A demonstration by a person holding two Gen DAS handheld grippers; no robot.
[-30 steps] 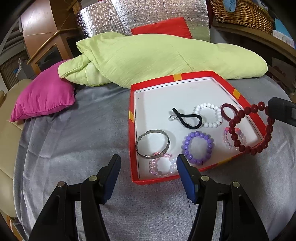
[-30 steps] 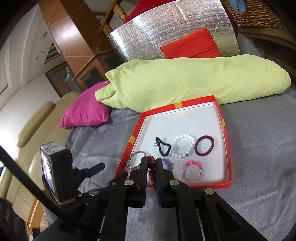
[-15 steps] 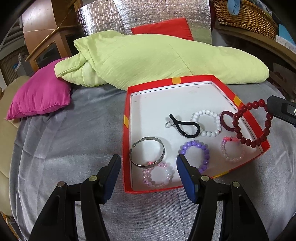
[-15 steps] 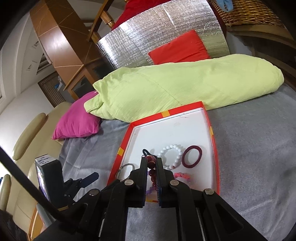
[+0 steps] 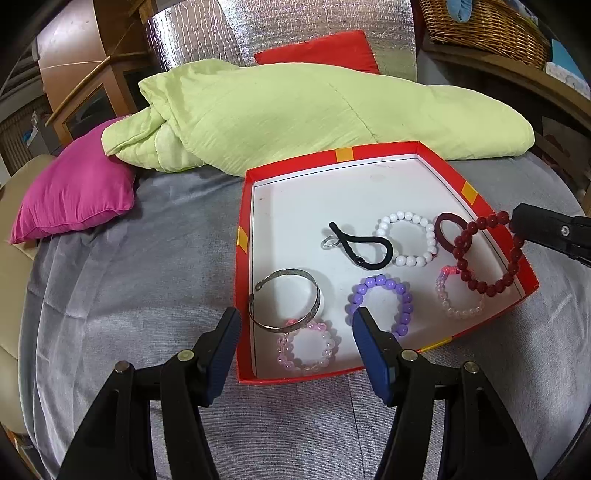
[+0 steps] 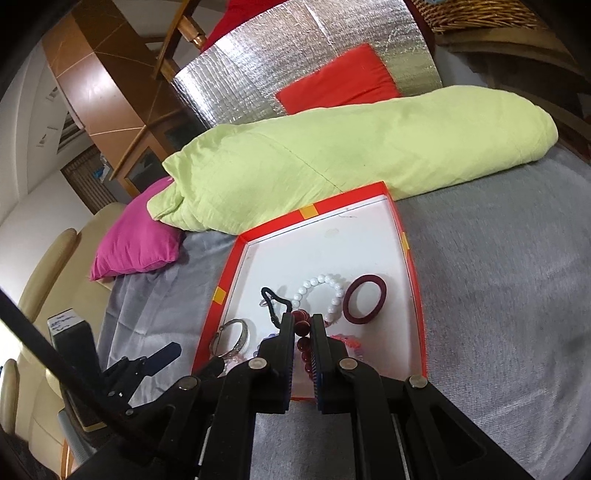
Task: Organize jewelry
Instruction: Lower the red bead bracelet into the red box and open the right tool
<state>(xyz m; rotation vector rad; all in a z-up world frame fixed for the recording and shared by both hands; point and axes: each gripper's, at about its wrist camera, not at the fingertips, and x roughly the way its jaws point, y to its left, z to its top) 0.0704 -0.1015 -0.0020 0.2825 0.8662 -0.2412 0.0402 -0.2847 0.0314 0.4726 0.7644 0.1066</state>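
A red box (image 5: 436,148) with a white floor lies on the grey bed cover; it also shows in the right wrist view (image 6: 415,280). In it lie a silver bangle (image 5: 284,297), a black hair tie (image 5: 360,247), a white bead bracelet (image 5: 406,238), a maroon ring (image 5: 445,230), a purple bead bracelet (image 5: 380,301) and pink bead bracelets (image 5: 306,347). My right gripper (image 6: 303,325) is shut on a dark red bead bracelet (image 5: 487,254), which hangs over the box's right side. My left gripper (image 5: 295,332) is open and empty at the box's near edge.
A folded lime-green quilt (image 5: 295,107) lies behind the box. A magenta cushion (image 5: 74,192) sits to the left, a red cushion (image 5: 325,51) behind against a silver foil panel. A wicker basket (image 5: 484,26) stands on a shelf at back right.
My right gripper has carried the dark red bead bracelet farther over the box, toward the maroon ring. The left gripper has shifted slightly, staying open.
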